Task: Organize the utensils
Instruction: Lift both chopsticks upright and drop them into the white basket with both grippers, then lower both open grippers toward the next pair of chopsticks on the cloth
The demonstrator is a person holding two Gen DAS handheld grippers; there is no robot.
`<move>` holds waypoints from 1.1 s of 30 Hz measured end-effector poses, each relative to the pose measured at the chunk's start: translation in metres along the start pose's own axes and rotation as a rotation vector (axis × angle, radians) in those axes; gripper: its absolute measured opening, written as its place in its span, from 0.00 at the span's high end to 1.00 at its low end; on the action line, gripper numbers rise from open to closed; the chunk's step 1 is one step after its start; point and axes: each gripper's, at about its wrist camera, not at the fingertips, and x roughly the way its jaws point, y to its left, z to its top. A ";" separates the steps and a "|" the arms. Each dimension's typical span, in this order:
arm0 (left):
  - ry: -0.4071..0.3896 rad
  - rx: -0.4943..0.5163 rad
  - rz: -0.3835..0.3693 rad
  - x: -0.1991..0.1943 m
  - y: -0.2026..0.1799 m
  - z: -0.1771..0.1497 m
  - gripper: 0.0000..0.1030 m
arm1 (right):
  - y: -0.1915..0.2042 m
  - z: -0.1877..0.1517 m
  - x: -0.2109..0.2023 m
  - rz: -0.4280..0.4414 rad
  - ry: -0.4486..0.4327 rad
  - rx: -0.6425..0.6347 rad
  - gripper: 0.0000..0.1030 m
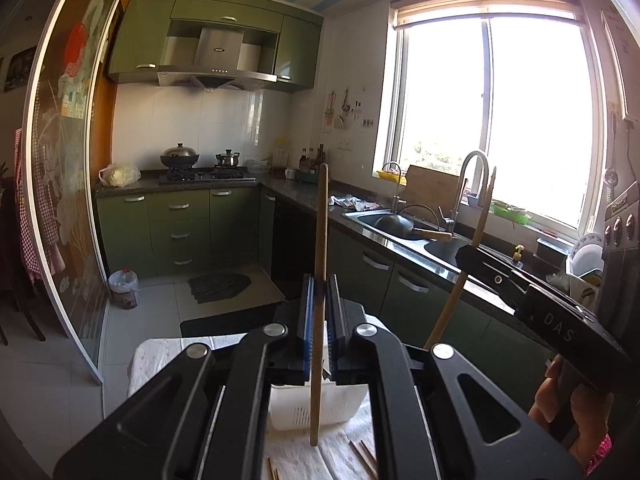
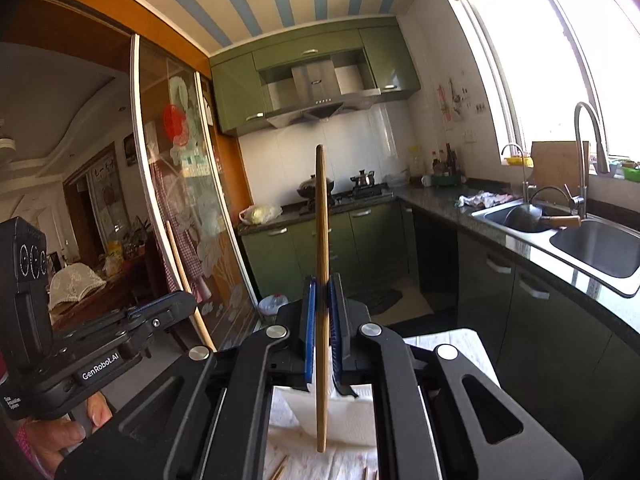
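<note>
Both grippers are loaded: left gripper (image 1: 319, 320) has its blue pads (image 1: 306, 336) clamped narrow on a wooden chopstick (image 1: 320, 280), held near-vertical, lower end hanging just above the white slotted basket (image 1: 340, 404). Right gripper (image 2: 322, 320) is pinched the same way on a second chopstick (image 2: 322, 260), also upright, tip over what looks like the same basket (image 2: 360, 404), though its slots don't show in that view. Basket sits on a pale patterned cloth (image 1: 160, 356) over a small table. From the left wrist camera the right gripper's stick shows off to the right, tilted, well apart from the left one. Progress estimate: early to mid. I can't see any utensils lying inside the basket; its interior is mostly hidden by the fingers, so can't confirm. At least three loose chopsticks (image 1: 364, 460) lie on the cloth at the bottom edge of frame, unsorted. Remaining, as I read it: drop these two into the basket, then collect the ones on the cloth. Risk: sticks are gripped mid-shaft and could pivot in the pads on release.
</note>
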 end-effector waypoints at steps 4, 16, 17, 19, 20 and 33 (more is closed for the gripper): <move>-0.059 0.016 0.020 0.012 -0.004 0.016 0.94 | 0.001 0.018 0.024 -0.033 -0.063 -0.045 0.93; -0.060 0.031 0.054 0.084 0.000 0.004 0.94 | -0.016 -0.022 0.108 -0.082 0.058 -0.054 0.93; -0.039 0.030 0.057 0.090 0.001 -0.003 0.94 | -0.017 -0.028 0.113 -0.084 0.076 -0.056 0.93; 0.002 0.033 0.067 0.099 0.004 -0.016 0.94 | -0.020 -0.042 0.122 -0.084 0.109 -0.056 0.93; 0.021 0.036 0.070 0.102 0.003 -0.022 0.94 | -0.021 -0.048 0.125 -0.085 0.122 -0.056 0.93; 0.187 0.038 0.074 0.102 0.012 -0.069 0.94 | -0.024 -0.091 0.128 -0.095 0.192 -0.082 0.79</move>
